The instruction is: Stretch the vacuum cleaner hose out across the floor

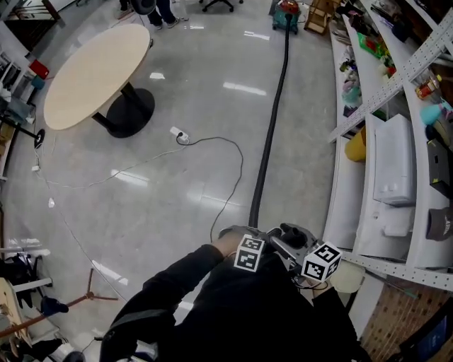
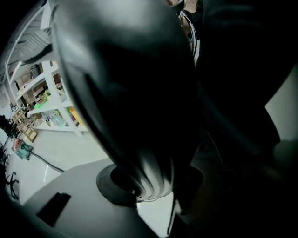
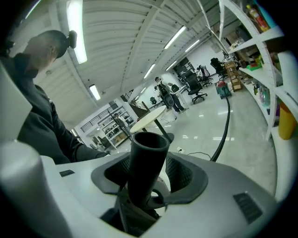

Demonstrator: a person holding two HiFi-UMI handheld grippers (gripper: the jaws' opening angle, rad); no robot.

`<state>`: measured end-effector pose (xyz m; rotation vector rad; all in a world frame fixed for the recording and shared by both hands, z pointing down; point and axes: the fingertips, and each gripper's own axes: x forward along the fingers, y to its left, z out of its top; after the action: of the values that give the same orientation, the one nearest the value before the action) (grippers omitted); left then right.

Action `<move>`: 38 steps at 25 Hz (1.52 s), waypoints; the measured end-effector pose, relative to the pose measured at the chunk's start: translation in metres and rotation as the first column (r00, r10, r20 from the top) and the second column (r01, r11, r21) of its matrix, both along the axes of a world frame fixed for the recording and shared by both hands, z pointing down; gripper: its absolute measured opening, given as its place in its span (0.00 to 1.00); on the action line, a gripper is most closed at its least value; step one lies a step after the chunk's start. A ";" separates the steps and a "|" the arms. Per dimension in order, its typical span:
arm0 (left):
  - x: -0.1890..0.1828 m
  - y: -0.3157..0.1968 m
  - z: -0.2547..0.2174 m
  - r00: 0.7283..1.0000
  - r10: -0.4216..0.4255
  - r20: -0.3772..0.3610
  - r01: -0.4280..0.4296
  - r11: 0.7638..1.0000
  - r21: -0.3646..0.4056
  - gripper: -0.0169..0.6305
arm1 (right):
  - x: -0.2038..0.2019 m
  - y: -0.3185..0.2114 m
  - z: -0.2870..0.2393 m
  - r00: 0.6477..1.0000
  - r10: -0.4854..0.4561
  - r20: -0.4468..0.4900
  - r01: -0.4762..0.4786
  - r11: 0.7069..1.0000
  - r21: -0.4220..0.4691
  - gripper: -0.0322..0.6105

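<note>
- Your left tongs [image 2: 151, 181] are closed partway on the long black vacuum cleaner hose [image 1: 272, 120]. Its dark, glossy body fills the left gripper view and passes straight between the two jaws.
- Your right tongs [image 3: 149, 173] stand open around the smooth black tube end [image 3: 148, 158] of that hose. The open mouth of the tube sticks up past the jaws. It lies close against the left pad, and the textured right pad shows clear of it across a small gap.
- In the head view both tongs sit side by side just in front of your black sleeve [image 1: 212, 283], marker cubes facing up.
- From the tongs the hose runs in a nearly straight line away from you over the glossy grey floor [image 1: 177, 205]. It ends at the red and green vacuum cleaner [image 1: 287, 13] at the far end of the room.
- White shelving [image 1: 354, 191] packed with assorted goods runs along the right of the hose, near it.
- An oval beige surface on a black pedestal foot [image 1: 92, 71] stands well apart to the left.
- A white power strip [image 1: 178, 133] lies on the floor between that surface and the hose, and its thin cable [image 1: 239, 166] loops toward you.
</note>
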<state>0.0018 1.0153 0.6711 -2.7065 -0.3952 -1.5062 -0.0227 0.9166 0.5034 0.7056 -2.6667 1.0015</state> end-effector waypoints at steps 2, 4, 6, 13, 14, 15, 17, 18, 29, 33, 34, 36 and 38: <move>-0.015 0.011 0.006 1.000 0.008 0.012 -0.008 1.000 0.016 0.27 | -0.007 0.013 -0.009 0.999 0.027 0.019 -0.028 0.998 0.052 0.38; -0.025 0.010 0.006 1.000 0.005 0.020 -0.006 0.999 0.041 0.27 | -0.005 0.019 -0.025 0.995 0.073 0.066 -0.080 0.991 0.107 0.38; -0.031 0.005 0.002 1.000 -0.012 0.024 0.011 0.998 0.057 0.27 | 0.000 0.025 -0.025 0.997 0.078 0.018 -0.080 0.985 0.155 0.38; -0.016 0.012 -0.022 0.998 -0.051 0.036 0.049 0.997 0.065 0.27 | 0.004 0.044 -0.028 0.999 0.028 -0.020 -0.023 0.978 0.209 0.38; -0.008 0.017 -0.025 0.998 -0.060 0.032 0.058 0.997 0.058 0.27 | 0.006 0.047 -0.030 0.999 0.026 -0.024 -0.021 0.976 0.217 0.38; 0.001 0.023 -0.026 0.997 -0.070 0.025 0.068 0.996 0.052 0.27 | 0.010 0.051 -0.032 0.999 0.030 -0.026 -0.024 0.975 0.222 0.38; 0.025 0.029 -0.026 0.996 -0.089 0.009 0.088 0.995 0.053 0.27 | 0.028 0.058 -0.033 0.998 0.054 -0.032 -0.045 0.971 0.235 0.37; 0.040 0.029 -0.025 0.995 -0.095 0.005 0.095 0.994 0.058 0.27 | 0.041 0.059 -0.032 0.997 0.068 -0.040 -0.057 0.968 0.243 0.37; 0.139 -0.020 -0.006 0.934 -0.326 -0.150 0.359 0.851 0.384 0.32 | 0.142 0.076 0.002 0.995 0.098 0.008 -0.096 0.956 0.277 0.29; 0.102 -0.050 -0.021 0.876 -0.414 -0.245 0.469 0.620 0.629 0.39 | 0.151 0.048 0.017 0.986 0.164 0.021 -0.164 0.955 0.246 0.29; 0.090 -0.055 -0.025 0.862 -0.434 -0.262 0.490 0.583 0.649 0.39 | 0.153 0.035 0.017 0.983 0.184 0.023 -0.184 0.955 0.232 0.29; 0.064 -0.059 -0.021 0.794 -0.534 -0.291 0.591 0.567 0.573 0.39 | 0.159 0.013 0.026 0.975 0.224 -0.006 -0.218 0.956 0.198 0.29; 0.037 -0.054 0.000 0.687 -0.668 -0.287 0.719 0.564 0.407 0.39 | 0.169 0.000 0.059 0.960 0.275 -0.046 -0.266 0.952 0.151 0.29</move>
<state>0.0392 0.9617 0.6712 -2.5569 1.0720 -1.2777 0.1458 0.9164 0.5622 1.1402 -2.6522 0.8325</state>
